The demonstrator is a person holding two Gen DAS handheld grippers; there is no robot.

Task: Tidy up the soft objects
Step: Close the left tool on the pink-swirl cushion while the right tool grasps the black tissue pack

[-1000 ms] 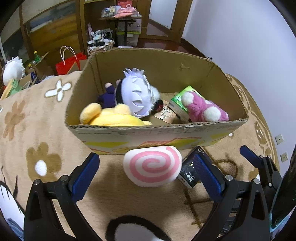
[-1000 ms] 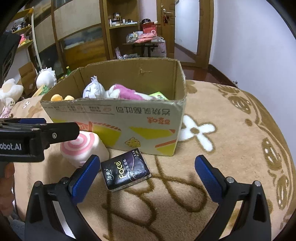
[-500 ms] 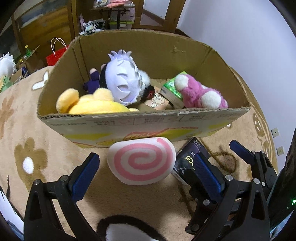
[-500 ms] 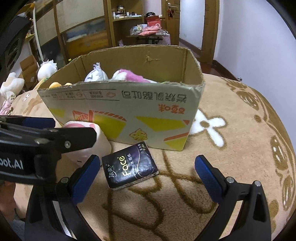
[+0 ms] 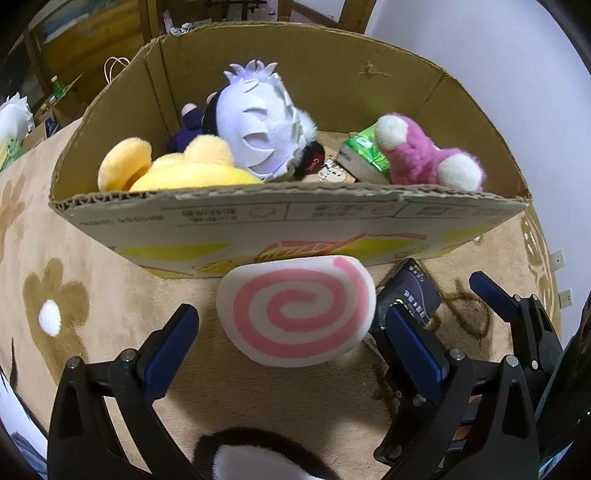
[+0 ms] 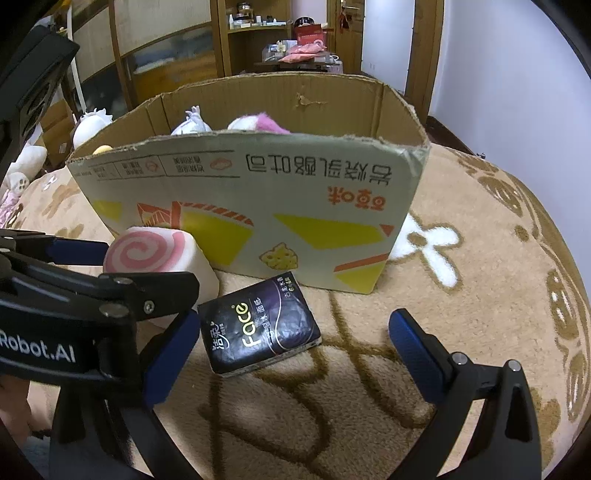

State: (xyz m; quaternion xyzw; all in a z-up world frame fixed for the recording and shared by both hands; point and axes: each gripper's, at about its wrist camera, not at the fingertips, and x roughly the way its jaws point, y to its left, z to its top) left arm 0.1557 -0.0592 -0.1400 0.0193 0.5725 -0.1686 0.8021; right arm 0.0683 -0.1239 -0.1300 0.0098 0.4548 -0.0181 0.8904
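Here the pink-swirl cushion (image 5: pixel 297 312) lies between the wide-open, empty left hand-held gripper's (image 5: pixel 291 343) fingers, ungripped.

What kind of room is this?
Probably a home living room: a flower-patterned rug on the floor, wooden shelves behind, and a cardboard box of plush toys.

Count of soft things, packs and boxes

One brown cardboard box (image 5: pixel 288 218) at frame centre holds three plush toys: one yellow (image 5: pixel 173 170), one lavender-white with spiky hair (image 5: pixel 258 125), one pink-and-white (image 5: pixel 432 158), plus one green tissue pack (image 5: pixel 364 155). Outside, below it: one pink-spiral white cushion (image 5: pixel 295 314) and one black tissue pack (image 6: pixel 258 328).
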